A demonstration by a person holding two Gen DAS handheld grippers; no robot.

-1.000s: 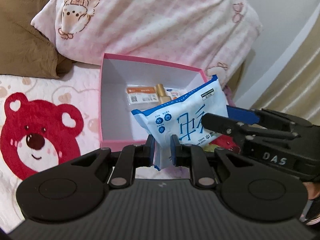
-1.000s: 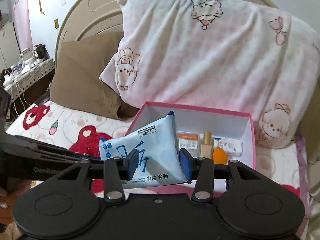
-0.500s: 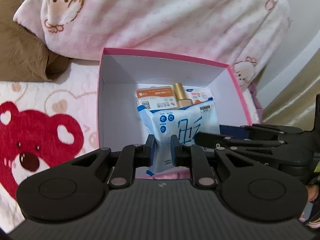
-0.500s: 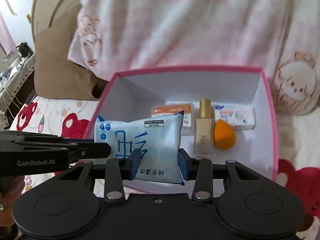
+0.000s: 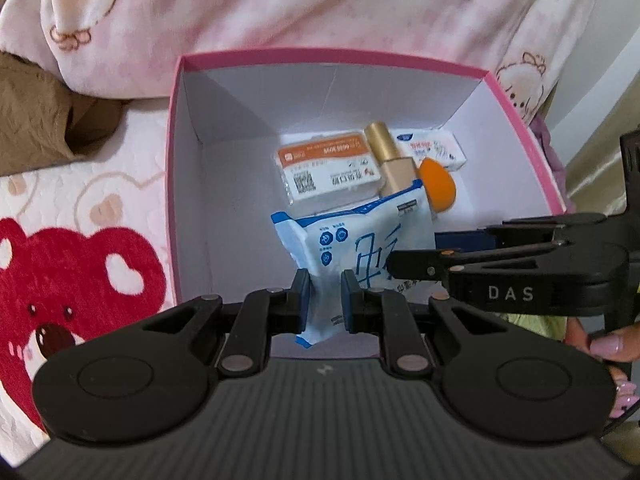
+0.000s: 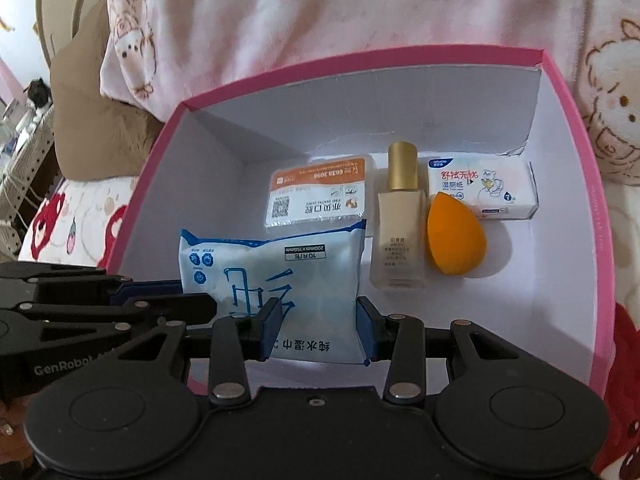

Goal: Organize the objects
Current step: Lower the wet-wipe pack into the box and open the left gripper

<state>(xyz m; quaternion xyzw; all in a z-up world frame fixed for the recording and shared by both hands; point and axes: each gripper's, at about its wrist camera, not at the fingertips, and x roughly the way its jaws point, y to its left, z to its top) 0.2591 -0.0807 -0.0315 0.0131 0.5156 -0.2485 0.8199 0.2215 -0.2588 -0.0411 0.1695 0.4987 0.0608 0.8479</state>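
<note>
Grippers come first in both views. The left gripper (image 5: pixel 325 296) is clamped on one end of the wet wipes pack (image 5: pixel 360 256), its two fingers pressing the crumpled blue edge between them. The right gripper (image 6: pixel 316 330) grips the same wet wipes pack (image 6: pixel 276 276) across its width, with the blue pads tight against both sides of the packet. So the pack is held by both grippers at once, over the open pink box (image 6: pixel 580 160) near its front wall. Whether its lower edge touches the box floor, I cannot tell.

In the left wrist view the right gripper (image 5: pixel 416 265) enters from the right side, and a hand (image 5: pixel 608 344) with pink nails is on its handle. In the right wrist view the left gripper (image 6: pixel 192 300) enters from the left side.

Behind the pack, on the white floor of the pink box (image 5: pixel 176 160), there is a flat white packet with orange label (image 6: pixel 320 196). Just beside it, to the right, lies a bottle with gold cap (image 6: pixel 400 220). An orange sponge (image 6: pixel 456 236) in drop shape is just beside the bottle, and behind it a small white tissue box (image 6: pixel 484 188) sits near the back wall.

The box stands on a bed cover with red bears (image 5: pixel 72 280). Behind the box leans a pink pillow (image 6: pixel 320 8), and a brown pillow (image 6: pixel 88 128) is at its left.
</note>
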